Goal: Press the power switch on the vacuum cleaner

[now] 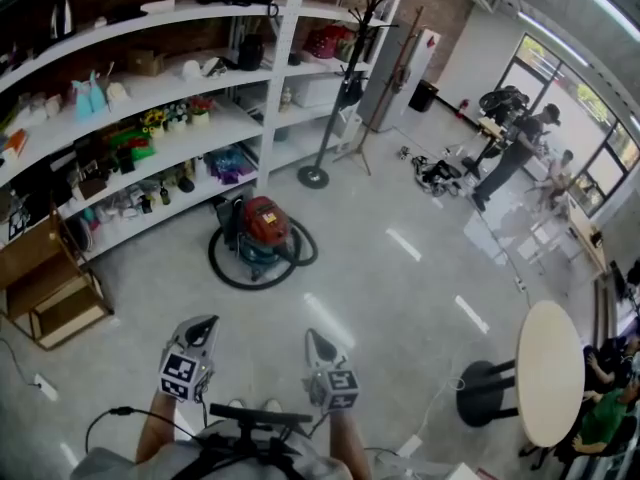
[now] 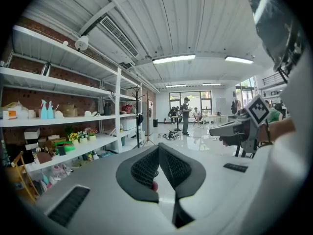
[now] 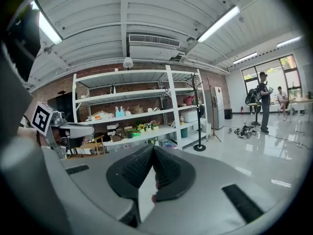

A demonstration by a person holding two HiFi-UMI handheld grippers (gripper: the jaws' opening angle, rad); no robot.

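Obs: vacuum cleaner (image 1: 262, 230), red dome on a dark teal body, stands on the floor (image 1: 400, 288) at 12 o'clock from the person, well apart from both tools. Its black hose (image 1: 228, 268) loops round the base, and the shelving (image 1: 150, 138) lies behind it at 10–11 o'clock. Left tool (image 1: 203, 326) and right tool (image 1: 318, 340) are held low, side by side. Each one's own view shows the jaws together at the tips, nothing between. Power switch not resolvable at this range; presumably on the red top. Judgement: approach phase, press not begun. To do it well: walk in, step over the hose rather than on it, locate the switch first, then use one tool's joined tips as a single blunt point. Push straight along the switch's axis, since an oblique push may shift the canister.
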